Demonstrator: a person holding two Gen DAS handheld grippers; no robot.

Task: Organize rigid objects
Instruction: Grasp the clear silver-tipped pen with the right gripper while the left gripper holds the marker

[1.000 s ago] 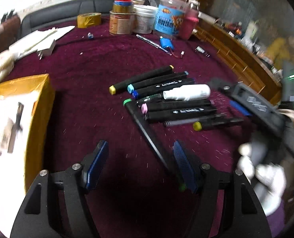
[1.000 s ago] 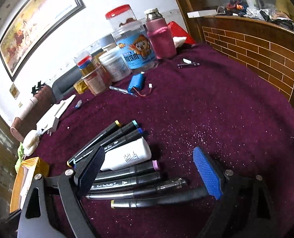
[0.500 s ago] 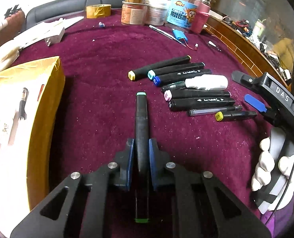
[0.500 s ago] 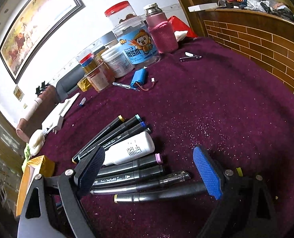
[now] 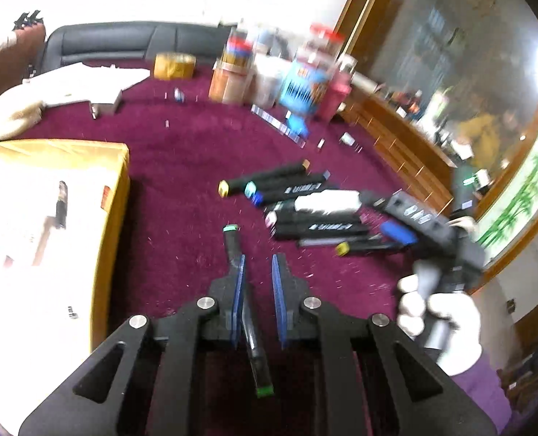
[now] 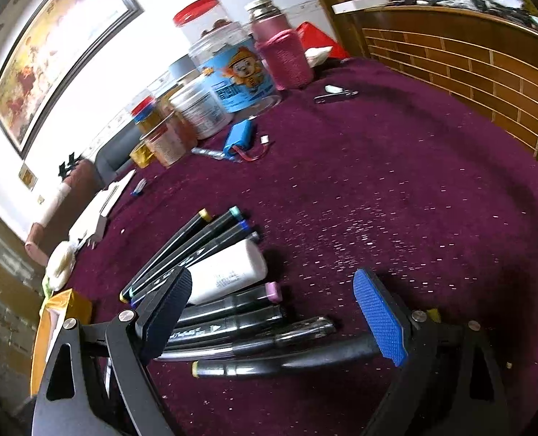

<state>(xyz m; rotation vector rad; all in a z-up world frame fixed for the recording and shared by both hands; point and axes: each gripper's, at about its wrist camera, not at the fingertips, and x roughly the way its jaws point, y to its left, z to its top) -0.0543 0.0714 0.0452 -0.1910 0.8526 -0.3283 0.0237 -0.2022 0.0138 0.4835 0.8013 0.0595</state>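
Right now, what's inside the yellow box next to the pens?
In the left wrist view, the yellow box holds white packaging with a dark pen-like thing on top. Whatever lies underneath the white is covered.

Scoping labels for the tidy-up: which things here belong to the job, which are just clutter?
Job:
- green-capped marker, between the left gripper jaws
- row of markers under the right gripper
- white bottle
- yellow box, likely

Lying about:
- snack jar
- pink flask
- blue battery pack
- tape roll
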